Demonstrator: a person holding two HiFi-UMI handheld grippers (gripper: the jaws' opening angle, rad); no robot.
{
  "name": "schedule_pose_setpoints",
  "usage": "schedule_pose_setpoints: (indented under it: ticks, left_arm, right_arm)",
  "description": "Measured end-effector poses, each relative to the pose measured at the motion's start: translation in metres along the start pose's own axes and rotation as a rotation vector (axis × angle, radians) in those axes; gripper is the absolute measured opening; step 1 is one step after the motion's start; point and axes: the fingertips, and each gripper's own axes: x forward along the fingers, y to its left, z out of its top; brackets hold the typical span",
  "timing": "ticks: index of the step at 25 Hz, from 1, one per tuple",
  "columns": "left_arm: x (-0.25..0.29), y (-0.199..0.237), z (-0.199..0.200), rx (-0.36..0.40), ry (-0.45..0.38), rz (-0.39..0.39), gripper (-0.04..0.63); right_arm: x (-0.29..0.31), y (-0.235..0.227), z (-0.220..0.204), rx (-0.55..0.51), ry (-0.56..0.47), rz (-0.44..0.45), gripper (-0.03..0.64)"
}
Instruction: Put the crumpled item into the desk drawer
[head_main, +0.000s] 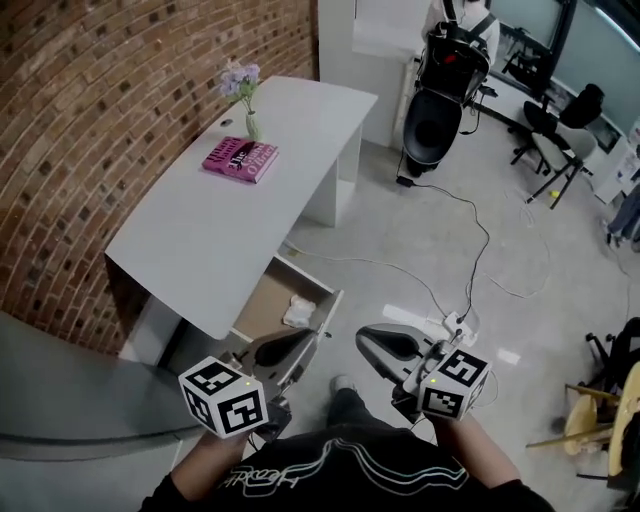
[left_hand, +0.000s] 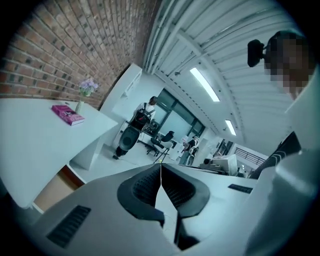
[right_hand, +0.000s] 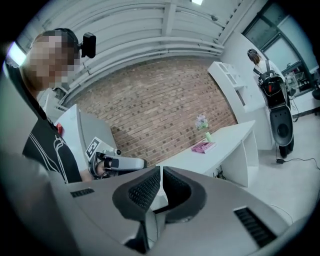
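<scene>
Seemingly past the drop itself. Can see the crumpled white item (head_main: 298, 311) lying loose in the open drawer (head_main: 262, 303), close to its front panel, below the near edge of the white table (head_main: 200, 230). Holding nothing in the left gripper (left_hand: 160, 167): clenched tight, pad against pad, hovering just outside the drawer front and apart from the item. Much the same for the right gripper (right_hand: 161, 171): drawn together on nothing, held beside the left one over the floor, clear of the drawer. Judging from that, left only with the finish, namely closing the drawer, if wanted at all. Would call for setting a closed gripper tip against the drawer front and pushing straight in, slowly enough not to bounce the light-looking wad over the rim. Worth keeping the push centred so as not to skew the drawer. No need to go near the pink book (head_main: 240, 159) or the flower vase (head_main: 246, 95) farther back on the table.
</scene>
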Motion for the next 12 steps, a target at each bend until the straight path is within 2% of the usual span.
schedule_pose_setpoints:
  ticks: [4, 8, 12]
  left_arm:
    - [-0.027, -0.052, 0.015, 0.109, -0.012, -0.089, 0.021]
    - [-0.048, -0.079, 0.032, 0.246, -0.049, -0.088, 0.021]
    - [-0.054, -0.096, 0.031, 0.279, -0.062, -0.072, 0.021]
  right_arm:
    - [-0.019, 0.037, 0.02, -0.044, -0.028, 0.012, 0.048]
    - [-0.032, 0.064, 0.041, -0.086, -0.083, 0.015, 0.048]
    - [-0.04, 0.083, 0.05, -0.114, -0.109, 0.015, 0.048]
